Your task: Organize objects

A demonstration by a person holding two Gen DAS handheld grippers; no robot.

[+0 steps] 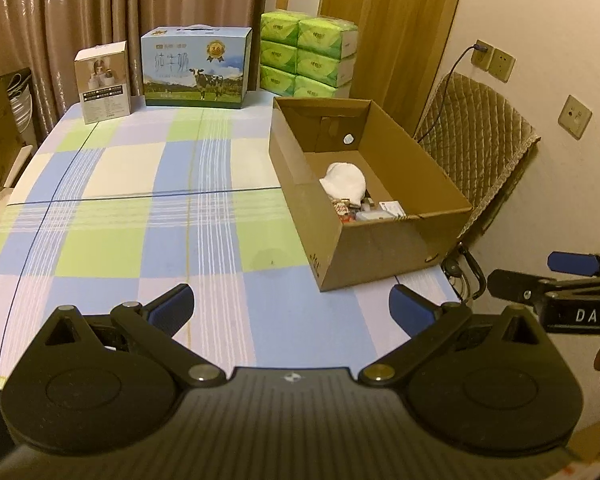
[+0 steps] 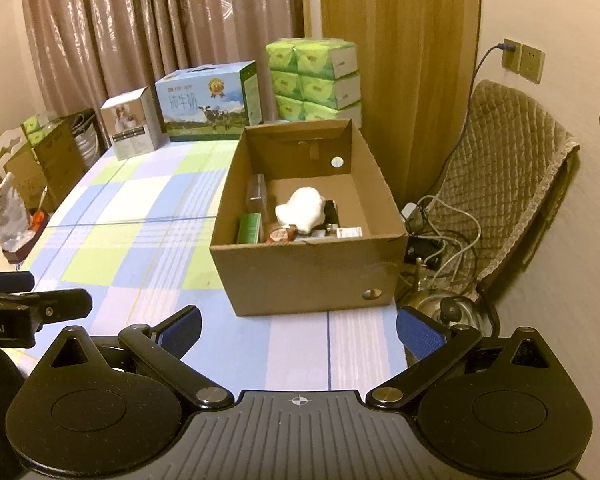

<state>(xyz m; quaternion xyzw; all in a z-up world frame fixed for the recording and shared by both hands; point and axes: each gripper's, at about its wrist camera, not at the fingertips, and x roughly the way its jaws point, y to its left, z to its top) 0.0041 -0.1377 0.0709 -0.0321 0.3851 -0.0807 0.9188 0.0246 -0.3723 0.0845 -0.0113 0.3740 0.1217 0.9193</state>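
Both claws, left claw (image 1: 291,308) and right claw (image 2: 298,330), gape wide, empty; the boxed white cloth (image 2: 301,209) looks soft, light: pinch its bunched middle.

Two grippers: left gripper (image 1: 292,306), right gripper (image 2: 298,330), both spread wide, empty. One open cardboard box (image 2: 312,276) at 12 o'clock from the right gripper. Inside: one white cloth (image 2: 302,210), one green packet (image 2: 249,229), perhaps four or five small items, too jumbled to count. Far edge, 11 o'clock: one milk carton case (image 2: 208,106), one small white box (image 2: 131,124). Six green tissue packs (image 2: 314,80) stacked. One chair (image 2: 504,184).
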